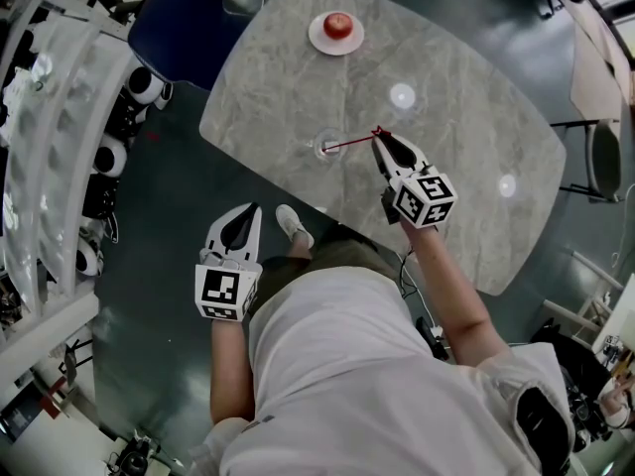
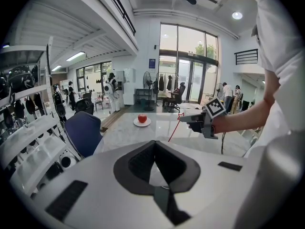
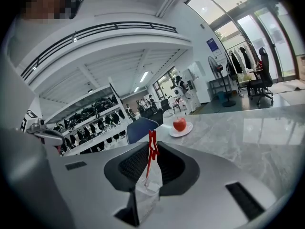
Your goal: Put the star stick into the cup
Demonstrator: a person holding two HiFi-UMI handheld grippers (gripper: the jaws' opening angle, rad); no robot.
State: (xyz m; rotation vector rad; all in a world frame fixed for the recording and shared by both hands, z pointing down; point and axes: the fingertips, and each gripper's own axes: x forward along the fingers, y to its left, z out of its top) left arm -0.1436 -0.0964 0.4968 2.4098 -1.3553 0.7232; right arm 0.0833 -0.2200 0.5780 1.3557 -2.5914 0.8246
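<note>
Right gripper (image 1: 382, 139) over the near part of the table (image 1: 466, 87), jaws pointing at the cup (image 1: 327, 148). Jaws stand a little apart. Stick (image 1: 349, 143) rises between them, thin red shaft with the star at its top, level with my jaw tips. In the right gripper view there is a gap on either side of the shaft, and the pads do not press on it. Stick's lower end is inside the cup and it leans from there toward my right gripper. Cup is clear and upright on the table, just ahead of the right jaws, seen through the gap between them. Left gripper (image 1: 245, 216) held low and off the table's near edge, over the dark floor, beside my shoe (image 1: 293, 224). Its jaws are closed tip to tip with nothing between them. From the left gripper view the right gripper shows across the table with the star at its tips and the shaft slanting down. Apple (image 1: 338, 25) on a plate (image 1: 319, 38) at the far end of the table, well apart from the cup. Blue chair (image 1: 184, 23) at the far left corner
</note>
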